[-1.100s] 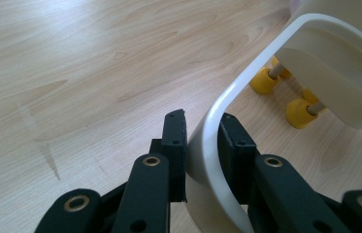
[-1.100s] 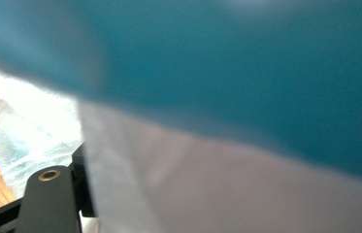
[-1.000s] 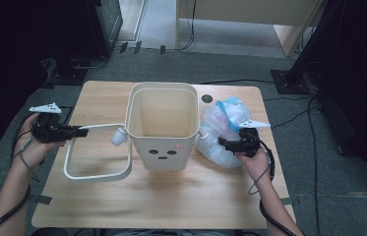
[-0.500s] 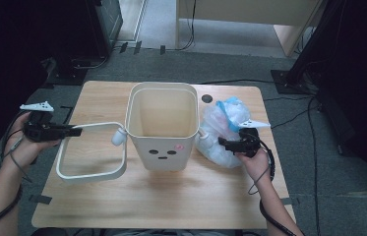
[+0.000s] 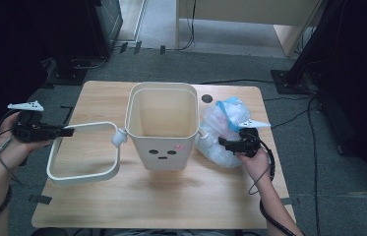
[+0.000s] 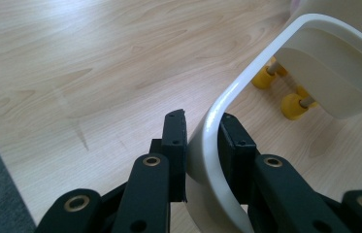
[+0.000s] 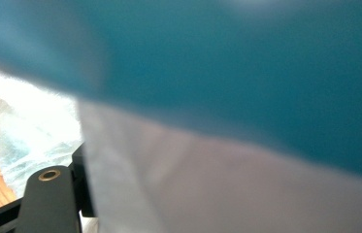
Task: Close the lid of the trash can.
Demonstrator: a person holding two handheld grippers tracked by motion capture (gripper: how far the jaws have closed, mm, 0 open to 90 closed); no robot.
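Between the jaws of the left gripper (image 6: 203, 141), clenched on it, sits the white frame's (image 5: 80, 172) rim.

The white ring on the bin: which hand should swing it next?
Probably the left. The left gripper is already clamped on the white ring, swung out beside the bin. The right gripper is across the bin, at the plastic bag.
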